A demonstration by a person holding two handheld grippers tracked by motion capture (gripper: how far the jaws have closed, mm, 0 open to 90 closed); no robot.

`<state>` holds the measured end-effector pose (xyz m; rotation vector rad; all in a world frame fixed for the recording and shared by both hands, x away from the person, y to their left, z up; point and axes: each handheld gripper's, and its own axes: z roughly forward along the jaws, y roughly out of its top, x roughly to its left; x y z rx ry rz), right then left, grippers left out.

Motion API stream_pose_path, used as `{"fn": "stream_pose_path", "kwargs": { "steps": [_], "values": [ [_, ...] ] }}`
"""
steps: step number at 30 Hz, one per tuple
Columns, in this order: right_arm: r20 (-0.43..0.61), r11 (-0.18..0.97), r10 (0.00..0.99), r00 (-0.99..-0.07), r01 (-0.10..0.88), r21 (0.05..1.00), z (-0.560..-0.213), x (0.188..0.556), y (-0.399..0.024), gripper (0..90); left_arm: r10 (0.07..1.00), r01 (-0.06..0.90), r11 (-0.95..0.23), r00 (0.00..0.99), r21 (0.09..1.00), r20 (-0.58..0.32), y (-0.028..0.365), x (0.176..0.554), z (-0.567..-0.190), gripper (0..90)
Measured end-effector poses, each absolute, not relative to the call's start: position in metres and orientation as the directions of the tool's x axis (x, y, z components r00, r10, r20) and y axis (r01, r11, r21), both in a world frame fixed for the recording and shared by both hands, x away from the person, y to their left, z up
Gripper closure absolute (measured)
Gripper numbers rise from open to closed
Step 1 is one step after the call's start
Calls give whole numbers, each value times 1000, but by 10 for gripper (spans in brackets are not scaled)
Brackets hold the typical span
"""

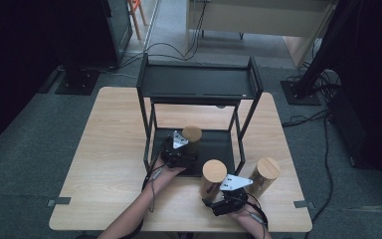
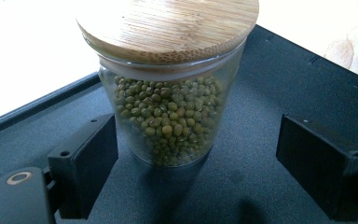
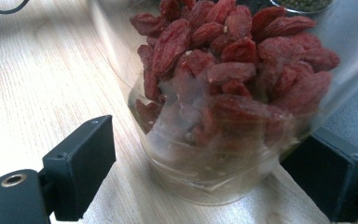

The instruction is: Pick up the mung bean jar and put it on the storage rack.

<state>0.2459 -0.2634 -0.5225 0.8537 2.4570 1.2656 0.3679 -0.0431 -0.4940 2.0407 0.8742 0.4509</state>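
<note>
A glass jar of green beans (image 2: 168,116) with a bamboo lid stands on the lower shelf of a black rack (image 2: 270,84). My left gripper (image 2: 198,154) is open around it, and a gap shows at the right pad. In the high view this jar (image 1: 191,134) is just beyond the left gripper (image 1: 185,150). A second glass jar, holding red dried berries (image 3: 223,93), stands on the wooden table between the jaws of my right gripper (image 3: 200,154). Its left pad is clear of the glass; the right pad is close beside it. From above, the berry jar (image 1: 214,173) is in front of the right gripper (image 1: 221,193).
The black two-tier rack (image 1: 199,82) stands at the table's middle back, and its posts frame the lower shelf. A third lidded jar (image 1: 266,172) stands on the table (image 1: 109,149) right of the berry jar. Cables trail over the grey floor behind.
</note>
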Motion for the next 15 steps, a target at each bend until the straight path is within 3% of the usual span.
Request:
{"fn": "stream_pose_path", "kwargs": {
  "steps": [15],
  "values": [
    [45, 454, 601, -798, 388, 802, -523, 246, -263, 116, 724, 391, -397, 689, 830, 22, -42, 354, -494, 129]
  ]
}}
